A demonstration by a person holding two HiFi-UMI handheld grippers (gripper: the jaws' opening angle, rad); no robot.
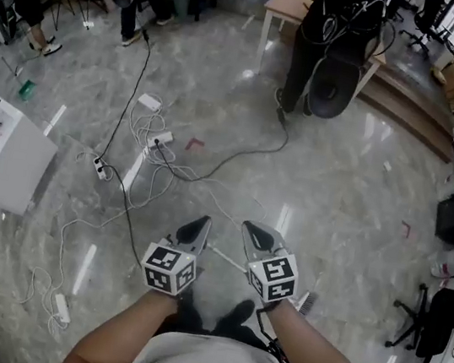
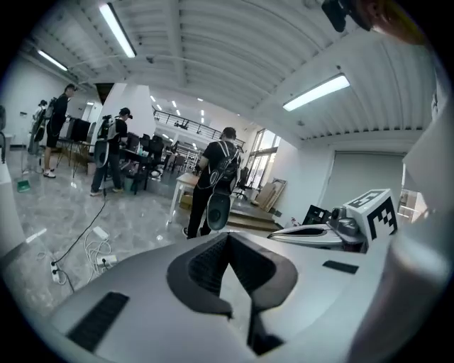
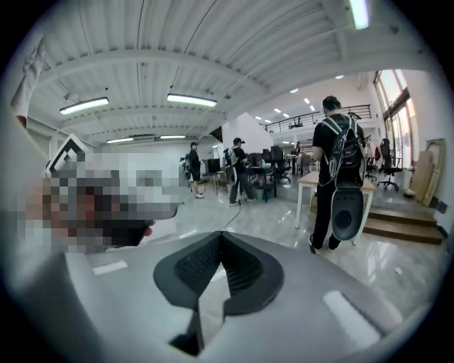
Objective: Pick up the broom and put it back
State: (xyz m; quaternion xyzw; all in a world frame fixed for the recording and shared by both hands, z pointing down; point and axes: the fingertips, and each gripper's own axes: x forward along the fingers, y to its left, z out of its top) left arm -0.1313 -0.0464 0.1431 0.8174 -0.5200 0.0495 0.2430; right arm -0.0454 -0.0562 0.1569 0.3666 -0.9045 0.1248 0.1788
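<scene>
You are holding the left gripper (image 1: 199, 225) and the right gripper (image 1: 251, 230) side by side, on your side of the cable tangle (image 1: 150, 151) that is sprawling over the floor (image 1: 339, 177). The left fingers (image 2: 206, 266) are pressing together with nothing between them, and the right fingers (image 3: 245, 269) are doing the same. Neither gripper is carrying the broom (image 1: 227, 259). As far as I can tell, it is the thin pale stick lying on the floor nearer to you than the cable tangle, passing under the gap between the grippers. On the far side of the cable tangle, a person with a backpack (image 1: 321, 46) is standing.
</scene>
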